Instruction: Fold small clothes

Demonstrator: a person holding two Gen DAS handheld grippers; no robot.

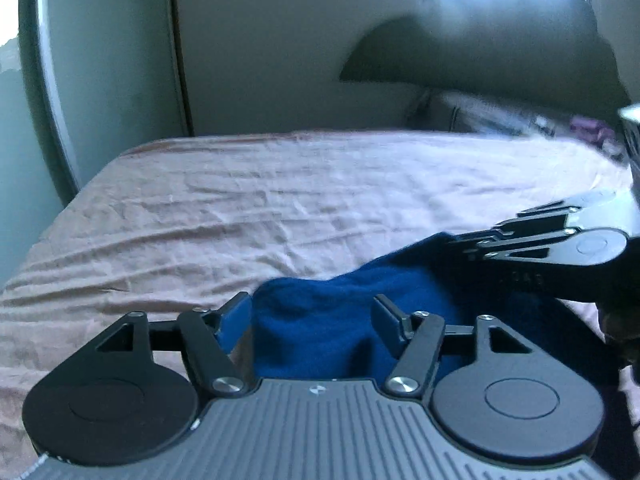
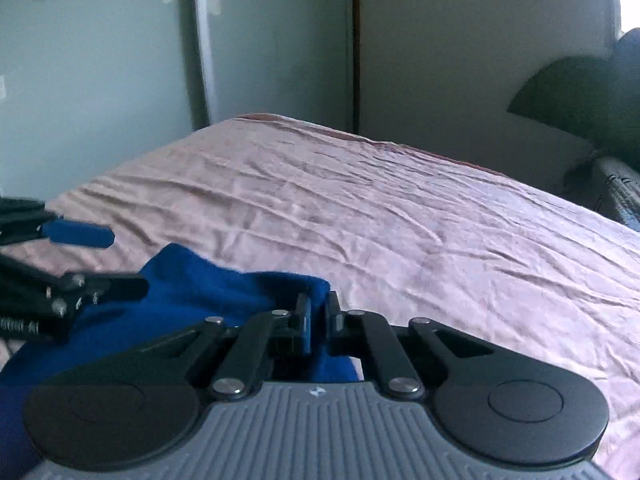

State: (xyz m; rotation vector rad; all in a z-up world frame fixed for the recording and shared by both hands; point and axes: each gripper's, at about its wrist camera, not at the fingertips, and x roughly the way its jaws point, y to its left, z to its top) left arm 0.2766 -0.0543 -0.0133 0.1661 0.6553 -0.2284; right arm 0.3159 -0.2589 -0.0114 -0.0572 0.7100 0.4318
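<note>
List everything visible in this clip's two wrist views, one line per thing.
cloth: one, blue, near edge of the bed, between both grippers
sheet: one, pink, wrinkled, covering the bed
wardrobe: one, pale, behind the bed
headboard: one, dark, far right, blurred
pillow: one, patterned, under the headboard
left gripper: black with blue pads, open, cloth between its fingers, not pinched
right gripper: black, shut on the cloth's edge
</note>
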